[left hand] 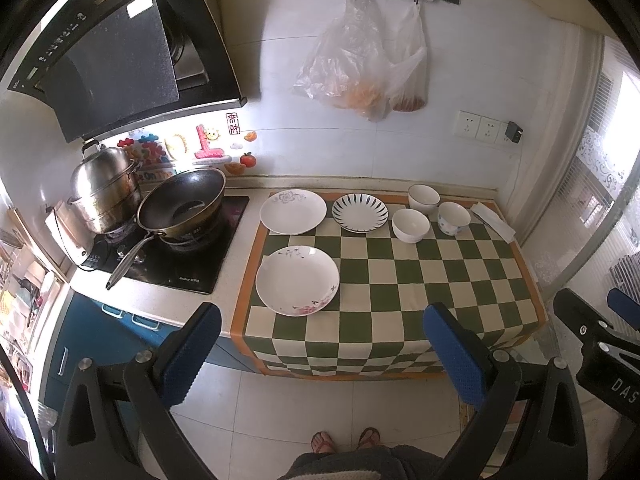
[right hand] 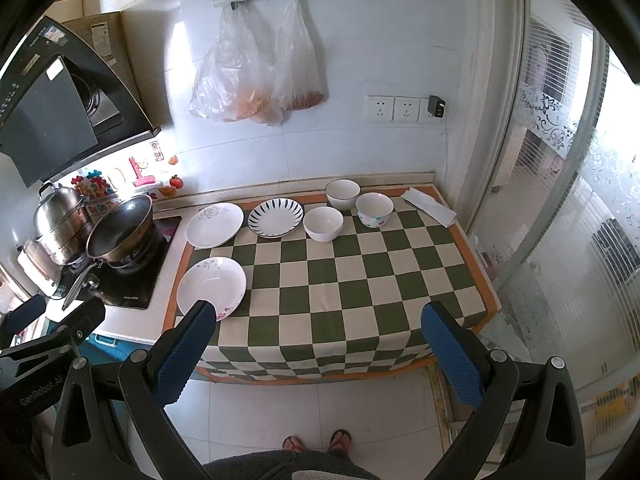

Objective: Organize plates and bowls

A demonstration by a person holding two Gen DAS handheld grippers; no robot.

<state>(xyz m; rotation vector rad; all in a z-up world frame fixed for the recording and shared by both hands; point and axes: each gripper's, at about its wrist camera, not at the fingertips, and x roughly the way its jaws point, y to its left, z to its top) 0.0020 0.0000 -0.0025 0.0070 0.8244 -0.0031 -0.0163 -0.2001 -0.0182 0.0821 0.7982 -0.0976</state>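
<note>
Three plates lie on the green checked cloth [left hand: 400,280]: a pink-flowered plate [left hand: 297,280] [right hand: 211,287] at the front left, a grey-flowered plate [left hand: 293,211] [right hand: 215,225] behind it, and a striped plate [left hand: 360,212] [right hand: 275,217] to its right. Three bowls stand at the back right: a plain white bowl [left hand: 410,225] [right hand: 323,223], a dark-rimmed bowl [left hand: 423,198] [right hand: 342,194] and a flower-printed bowl [left hand: 453,218] [right hand: 374,209]. My left gripper [left hand: 324,352] and right gripper [right hand: 320,352] both hang open above the floor in front of the counter, holding nothing.
A wok [left hand: 182,204] and steel steamer pot [left hand: 105,188] sit on the hob at left. A folded white cloth [left hand: 493,222] lies at the cloth's far right corner. Plastic bags [left hand: 360,60] hang on the wall. A glass door [right hand: 560,240] stands right. A person's sandalled feet [left hand: 346,440] are below.
</note>
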